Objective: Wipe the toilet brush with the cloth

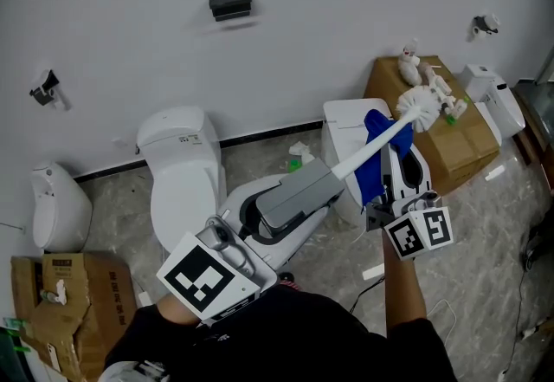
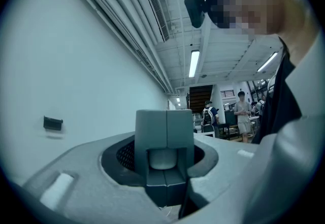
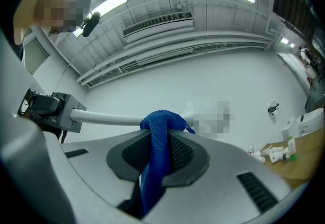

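left edge: a cardboard box (image 1: 74,302) sits on the floor at the lower left of your head view. a white toilet (image 1: 182,172) stands just right of it, against the wall.
left gripper: your left gripper (image 1: 320,179) comes in from the lower left of the frame and points up and right, towards the centre.
left fingers: they are clamped on the butt end of the toilet brush (image 1: 357,157). in the left gripper view the two grey fingers (image 2: 152,131) meet along a seam, with the pale handle end cupped between them.
toilet brush: you hold it in the air at centre frame. its white handle slants up to the right and its bristle head is at the upper right. in the right gripper view the handle (image 3: 106,116) crosses from the left edge to the middle.
cloth: the blue cloth (image 1: 376,155) is draped over the handle, nearer the bristle head than your left gripper, and hangs down below it.
right gripper: your right gripper (image 1: 389,185) is right of centre, just under the handle.
right fingers: they are closed on the cloth (image 3: 160,141), which runs as a band from between them up and over the handle.
right edge: a larger carton (image 1: 450,142) stands by the wall at the upper right.
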Motion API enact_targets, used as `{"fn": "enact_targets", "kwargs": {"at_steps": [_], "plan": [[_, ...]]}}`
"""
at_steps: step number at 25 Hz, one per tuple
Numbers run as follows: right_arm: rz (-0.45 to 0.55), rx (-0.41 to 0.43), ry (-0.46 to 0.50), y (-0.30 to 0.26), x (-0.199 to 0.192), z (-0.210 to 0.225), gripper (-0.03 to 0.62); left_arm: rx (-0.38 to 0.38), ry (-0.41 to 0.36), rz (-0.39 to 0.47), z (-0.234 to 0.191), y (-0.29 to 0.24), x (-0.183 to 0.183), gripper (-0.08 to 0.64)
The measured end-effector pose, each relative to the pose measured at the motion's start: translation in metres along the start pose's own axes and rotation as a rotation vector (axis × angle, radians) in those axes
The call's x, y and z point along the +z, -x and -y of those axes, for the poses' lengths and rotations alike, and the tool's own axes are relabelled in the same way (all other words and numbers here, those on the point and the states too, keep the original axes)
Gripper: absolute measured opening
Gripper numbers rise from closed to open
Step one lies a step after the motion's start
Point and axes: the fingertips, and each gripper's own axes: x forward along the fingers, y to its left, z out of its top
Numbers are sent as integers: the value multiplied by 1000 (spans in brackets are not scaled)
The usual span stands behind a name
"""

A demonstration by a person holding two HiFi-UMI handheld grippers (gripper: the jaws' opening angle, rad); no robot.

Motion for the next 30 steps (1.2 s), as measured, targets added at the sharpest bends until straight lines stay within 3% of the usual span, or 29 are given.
{"fn": "enact_targets", "kwargs": {"at_steps": [30], "plan": [[-1, -109, -12, 7, -5, 37, 64, -52, 1, -18, -2, -5, -8, 167]]}}
